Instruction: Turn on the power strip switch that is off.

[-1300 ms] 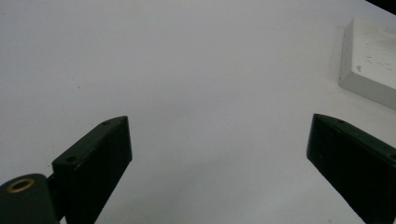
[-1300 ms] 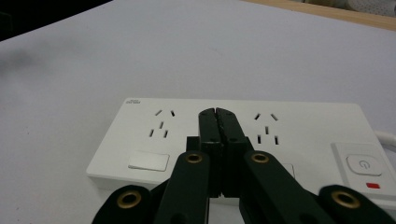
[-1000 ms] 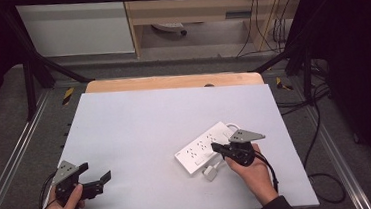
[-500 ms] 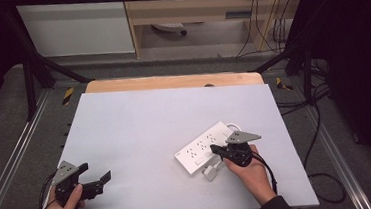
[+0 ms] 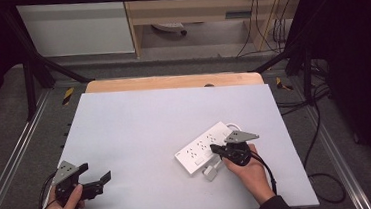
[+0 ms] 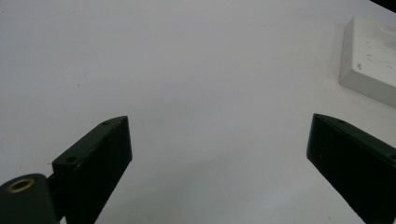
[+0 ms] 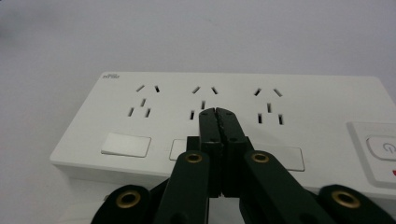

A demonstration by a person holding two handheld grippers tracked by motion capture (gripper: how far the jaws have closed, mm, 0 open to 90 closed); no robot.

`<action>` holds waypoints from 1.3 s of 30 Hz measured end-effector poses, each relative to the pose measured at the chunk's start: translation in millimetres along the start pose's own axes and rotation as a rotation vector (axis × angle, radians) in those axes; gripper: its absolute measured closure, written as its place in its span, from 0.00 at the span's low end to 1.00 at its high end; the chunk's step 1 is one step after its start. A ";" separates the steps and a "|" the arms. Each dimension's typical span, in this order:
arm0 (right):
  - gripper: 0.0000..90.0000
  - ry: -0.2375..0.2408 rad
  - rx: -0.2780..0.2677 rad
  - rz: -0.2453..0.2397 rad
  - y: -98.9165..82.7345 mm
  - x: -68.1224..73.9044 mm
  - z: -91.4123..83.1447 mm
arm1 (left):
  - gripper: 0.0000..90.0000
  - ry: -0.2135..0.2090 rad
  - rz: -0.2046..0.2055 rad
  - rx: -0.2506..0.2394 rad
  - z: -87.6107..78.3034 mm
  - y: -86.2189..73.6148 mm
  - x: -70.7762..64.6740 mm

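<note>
A white power strip lies slantwise on the table's right half, with three rows of sockets and flat rocker switches. My right gripper is shut, and its closed tips rest over the strip's middle, just beside the centre socket. Nothing is held between the jaws. My left gripper is held in a hand near the front left corner. It is wide open above bare table, and a corner of the strip shows far off.
A small white plug lies just in front of the strip, by the right hand. The pale table top ends in a wooden strip at the back. Black cables hang off the right side.
My right gripper has shifted slightly left and toward the person, settling over the strip. The left gripper has stayed where it was, still open.
</note>
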State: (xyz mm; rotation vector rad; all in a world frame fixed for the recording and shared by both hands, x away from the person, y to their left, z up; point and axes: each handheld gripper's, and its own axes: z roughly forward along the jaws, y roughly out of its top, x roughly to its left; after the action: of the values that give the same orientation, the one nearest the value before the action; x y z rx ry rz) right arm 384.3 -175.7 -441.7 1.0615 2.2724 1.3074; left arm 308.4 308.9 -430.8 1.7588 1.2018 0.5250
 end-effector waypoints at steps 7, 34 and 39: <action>1.00 0.000 0.003 -0.001 -0.4 -1.2 1.0 | 0.07 -0.001 0.002 0.002 0.2 0.1 -0.2; 1.00 -0.017 0.000 -0.013 -2.3 -0.4 4.2 | 0.07 -0.004 0.006 0.010 0.9 -0.4 -0.7; 1.00 -0.023 -0.001 -0.015 -2.8 0.4 4.0 | 0.07 -0.003 0.006 0.014 1.0 -0.6 -0.8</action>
State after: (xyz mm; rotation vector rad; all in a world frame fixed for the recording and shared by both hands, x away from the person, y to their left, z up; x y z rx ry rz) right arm 385.1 -173.9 -446.2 1.0521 2.2588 1.2841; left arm 308.6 307.8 -431.7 1.7751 1.2009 0.5181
